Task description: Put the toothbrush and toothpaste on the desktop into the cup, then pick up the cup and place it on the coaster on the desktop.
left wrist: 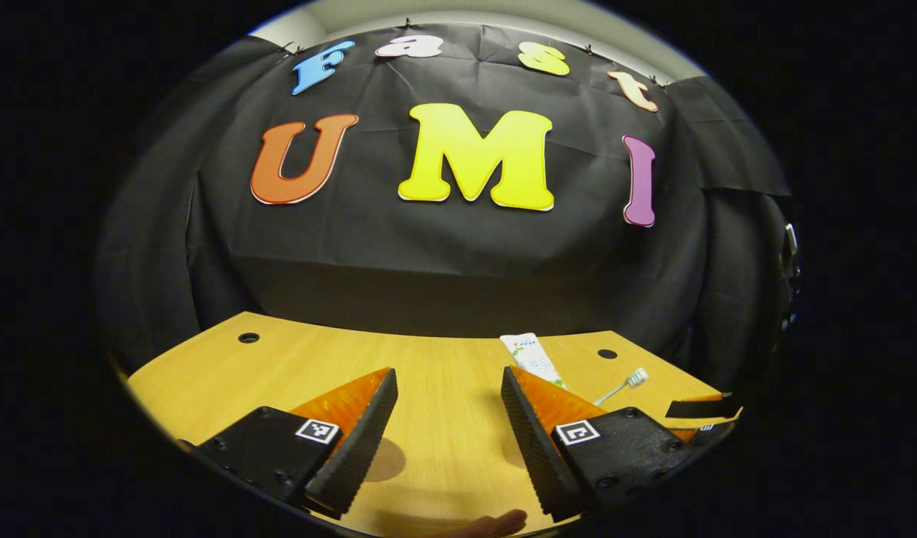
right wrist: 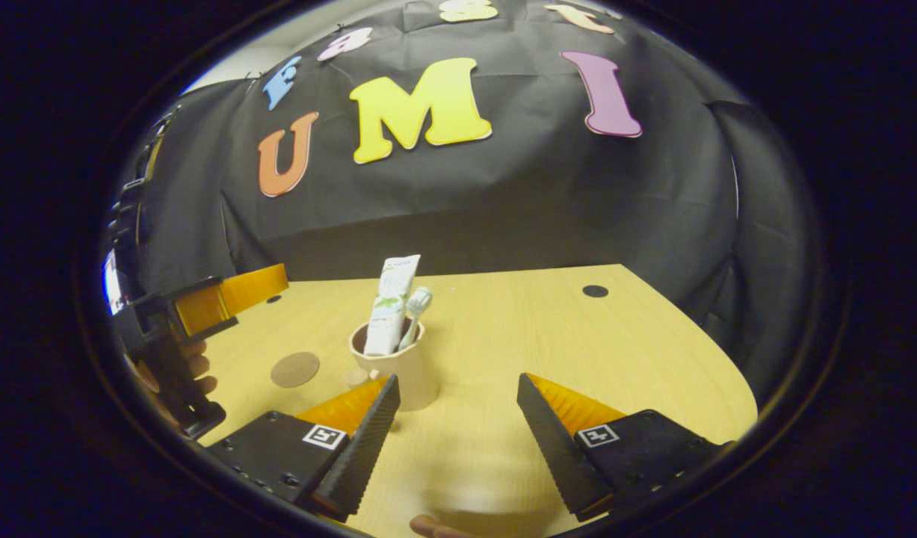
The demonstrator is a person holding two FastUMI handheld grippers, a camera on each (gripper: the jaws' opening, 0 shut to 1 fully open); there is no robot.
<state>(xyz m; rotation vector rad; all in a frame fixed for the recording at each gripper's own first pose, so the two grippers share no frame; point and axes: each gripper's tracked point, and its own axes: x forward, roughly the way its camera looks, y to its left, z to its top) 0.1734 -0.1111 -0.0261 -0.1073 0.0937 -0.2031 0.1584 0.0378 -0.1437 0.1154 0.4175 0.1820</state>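
A beige cup [right wrist: 398, 370] stands upright on the wooden desk [right wrist: 578, 359] with the white toothpaste tube [right wrist: 392, 302] and the toothbrush [right wrist: 415, 308] standing in it. The round brown coaster [right wrist: 294, 369] lies flat to the cup's left. My right gripper [right wrist: 457, 385] is open just in front of the cup, whose base touches the left fingertip's edge. A hand holds my left gripper [right wrist: 223, 299] at the far left, beyond the coaster. In the left gripper view that gripper [left wrist: 448, 373] is open above the coaster [left wrist: 387, 459]; the toothpaste [left wrist: 529, 355] and the toothbrush [left wrist: 628, 381] rise behind its right finger.
The desk has small dark holes near its back corners [right wrist: 595, 291] [left wrist: 248, 338]. A black strip [left wrist: 701, 407] lies at the desk's right edge. The black cloth wall closes off the back and sides.
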